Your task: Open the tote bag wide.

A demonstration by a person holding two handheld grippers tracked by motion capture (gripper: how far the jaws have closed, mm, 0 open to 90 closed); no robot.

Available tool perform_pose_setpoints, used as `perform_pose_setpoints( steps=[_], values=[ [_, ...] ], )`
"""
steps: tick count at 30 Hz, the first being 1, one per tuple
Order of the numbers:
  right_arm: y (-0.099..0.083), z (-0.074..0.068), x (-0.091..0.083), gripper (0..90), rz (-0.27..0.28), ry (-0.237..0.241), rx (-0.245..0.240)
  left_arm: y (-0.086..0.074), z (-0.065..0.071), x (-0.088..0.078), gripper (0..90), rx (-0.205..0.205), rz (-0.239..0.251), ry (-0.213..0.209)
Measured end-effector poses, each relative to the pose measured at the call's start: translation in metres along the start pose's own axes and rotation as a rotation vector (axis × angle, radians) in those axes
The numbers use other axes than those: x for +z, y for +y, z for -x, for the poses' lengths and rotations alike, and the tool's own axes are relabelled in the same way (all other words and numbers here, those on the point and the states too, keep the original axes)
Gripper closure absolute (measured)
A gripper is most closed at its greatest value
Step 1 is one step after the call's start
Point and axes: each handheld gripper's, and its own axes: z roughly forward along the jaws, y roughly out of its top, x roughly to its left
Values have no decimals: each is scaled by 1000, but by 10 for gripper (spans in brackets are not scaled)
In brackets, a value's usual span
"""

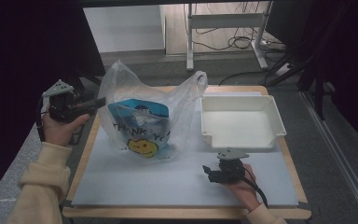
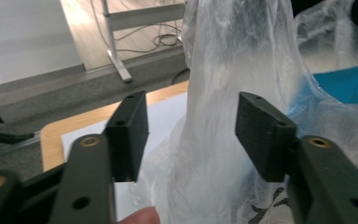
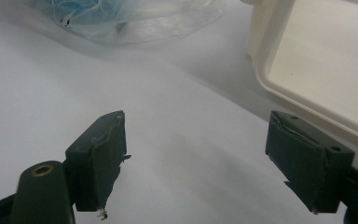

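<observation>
A clear plastic bag [image 1: 140,121] with a blue panel and a yellow smiley stands on the white mat, its two handles sticking up. My left gripper [image 1: 100,101] is at the bag's left side, pointing at it. In the left gripper view the jaws [image 2: 191,135] stand apart with the bag's crumpled handle [image 2: 233,60] between them, and the pads are not pressing on it. My right gripper [image 1: 210,171] rests low over the mat near the front, open, with nothing between its fingers [image 3: 196,149]. The bag [image 3: 121,14] lies beyond it.
A white tray [image 1: 240,126] with nothing in it sits at the back right of the mat; its rim [image 3: 261,42] is close to the right gripper. The wooden table edge [image 1: 86,154] frames the mat. Cables and a desk frame [image 1: 223,21] lie on the floor beyond.
</observation>
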Motion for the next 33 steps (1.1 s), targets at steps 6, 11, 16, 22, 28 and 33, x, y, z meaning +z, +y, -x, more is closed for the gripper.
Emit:
perform_pose_setpoints(
  steps=[6, 11, 16, 22, 28, 33],
  values=[
    [0, 1, 0, 204, 1, -7, 8, -2, 2, 4, 575, 10, -16, -39],
    [0, 1, 0, 204, 2, -11, 5, -3, 5, 5, 752, 28, -27, -40],
    [0, 1, 0, 205, 5, -16, 4, -5, 9, 3, 864, 46, -10, -32],
    [0, 2, 0, 205, 5, -18, 1, -12, 11, -5, 890, 25, 33, -29],
    [-1, 1, 0, 206, 3, -19, 4, -21, 13, -11, 898, 19, 58, -37],
    [-1, 1, 1, 206, 0, -21, 3, -24, 13, -15, 899, 16, 70, -45]
  ],
)
